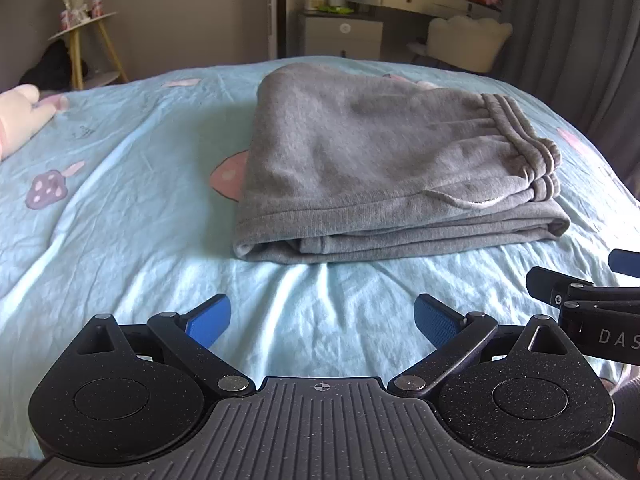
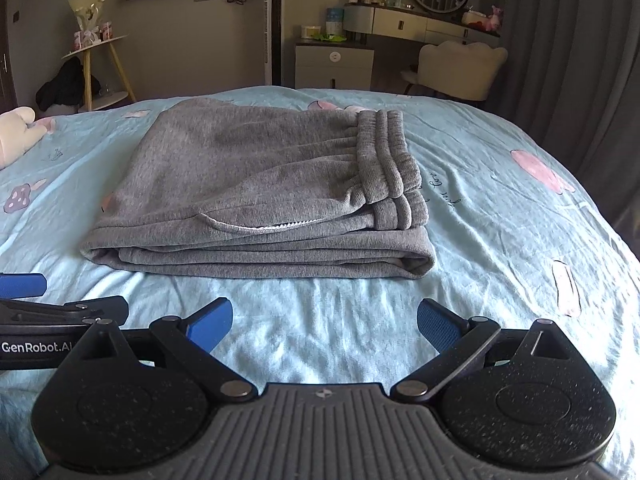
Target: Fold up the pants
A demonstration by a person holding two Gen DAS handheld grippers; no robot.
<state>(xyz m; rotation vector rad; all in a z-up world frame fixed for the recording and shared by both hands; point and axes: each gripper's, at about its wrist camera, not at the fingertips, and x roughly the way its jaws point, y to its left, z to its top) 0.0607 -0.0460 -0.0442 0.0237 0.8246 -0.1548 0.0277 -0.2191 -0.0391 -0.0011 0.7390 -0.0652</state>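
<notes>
Grey sweatpants (image 1: 376,164) lie folded in a flat stack on the light blue bed sheet (image 1: 120,216), with the ribbed waistband (image 1: 516,148) at the right end. The right wrist view shows the same pants (image 2: 256,192) with the waistband (image 2: 392,160) and a pocket opening facing me. My left gripper (image 1: 322,320) hovers open over bare sheet, short of the stack's near edge. My right gripper (image 2: 324,326) is open too, also just in front of the pants and holding nothing. Each gripper appears at the edge of the other's view.
A pink plush toy (image 1: 20,116) lies at the bed's left edge. Beyond the bed stand a small round side table (image 2: 96,46), a nightstand (image 2: 334,64), a vanity desk with a mirror (image 2: 420,20), a white chair (image 2: 460,68) and grey curtains (image 2: 580,40).
</notes>
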